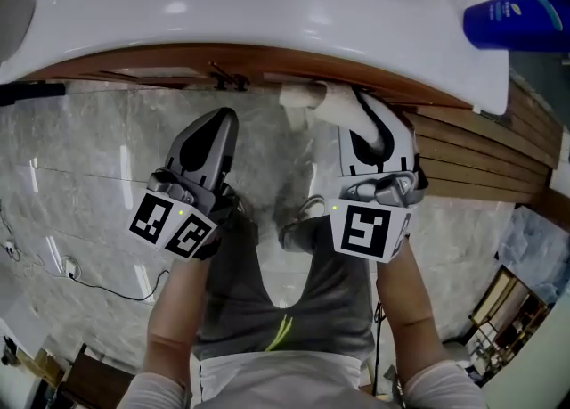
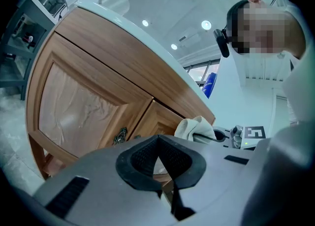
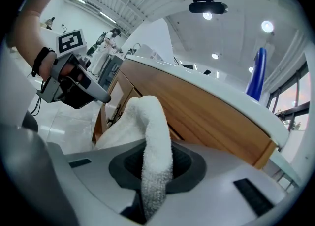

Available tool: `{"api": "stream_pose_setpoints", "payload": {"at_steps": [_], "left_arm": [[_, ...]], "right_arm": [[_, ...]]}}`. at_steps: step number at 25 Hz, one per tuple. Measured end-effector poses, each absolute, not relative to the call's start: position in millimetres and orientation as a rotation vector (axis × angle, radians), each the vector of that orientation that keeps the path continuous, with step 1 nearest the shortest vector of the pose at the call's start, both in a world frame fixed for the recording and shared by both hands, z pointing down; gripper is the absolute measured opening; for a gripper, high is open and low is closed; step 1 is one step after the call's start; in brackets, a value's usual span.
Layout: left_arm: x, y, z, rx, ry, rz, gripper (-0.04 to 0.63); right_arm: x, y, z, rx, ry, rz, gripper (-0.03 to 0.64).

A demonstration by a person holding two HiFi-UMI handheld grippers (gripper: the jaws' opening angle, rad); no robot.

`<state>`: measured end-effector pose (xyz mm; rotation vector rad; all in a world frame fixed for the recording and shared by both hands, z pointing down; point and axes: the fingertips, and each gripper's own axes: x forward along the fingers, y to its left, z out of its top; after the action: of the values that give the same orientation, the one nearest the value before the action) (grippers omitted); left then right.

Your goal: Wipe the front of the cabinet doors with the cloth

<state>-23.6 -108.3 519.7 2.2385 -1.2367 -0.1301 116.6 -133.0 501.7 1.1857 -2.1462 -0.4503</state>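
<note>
The wooden cabinet doors (image 2: 83,102) stand under a white countertop (image 1: 267,6), with a small metal handle (image 2: 120,134) at the seam between them. My right gripper (image 1: 361,113) is shut on a white cloth (image 3: 150,136), and the bunched cloth (image 1: 312,100) is pressed against the top of the cabinet front (image 3: 197,107) just under the counter edge. My left gripper (image 1: 218,122) hangs shut and holds nothing, a little out from the doors and left of the cloth. From the left gripper view the cloth (image 2: 194,126) shows to the right, against the right-hand door.
A blue bottle (image 1: 517,17) lies on the countertop at the far right. Slatted wood (image 1: 481,162) runs along the cabinet's right side. The floor (image 1: 80,184) is pale marble, with a cable at the left. My knees (image 1: 294,238) are close below the grippers.
</note>
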Motion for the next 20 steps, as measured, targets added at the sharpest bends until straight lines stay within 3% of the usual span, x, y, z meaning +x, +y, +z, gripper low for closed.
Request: {"api": "stream_pose_setpoints", "payload": {"at_steps": [14, 20], "left_arm": [[13.4, -88.5, 512.7, 2.248, -1.178, -0.105, 0.017], [10.0, -75.2, 505.7, 2.229, -1.148, -0.060, 0.015]], "right_arm": [[210.1, -122.4, 489.3, 1.278, -1.976, -0.460, 0.072], [198.3, -107.4, 477.6, 1.245, -1.974, -0.421, 0.072]]}}
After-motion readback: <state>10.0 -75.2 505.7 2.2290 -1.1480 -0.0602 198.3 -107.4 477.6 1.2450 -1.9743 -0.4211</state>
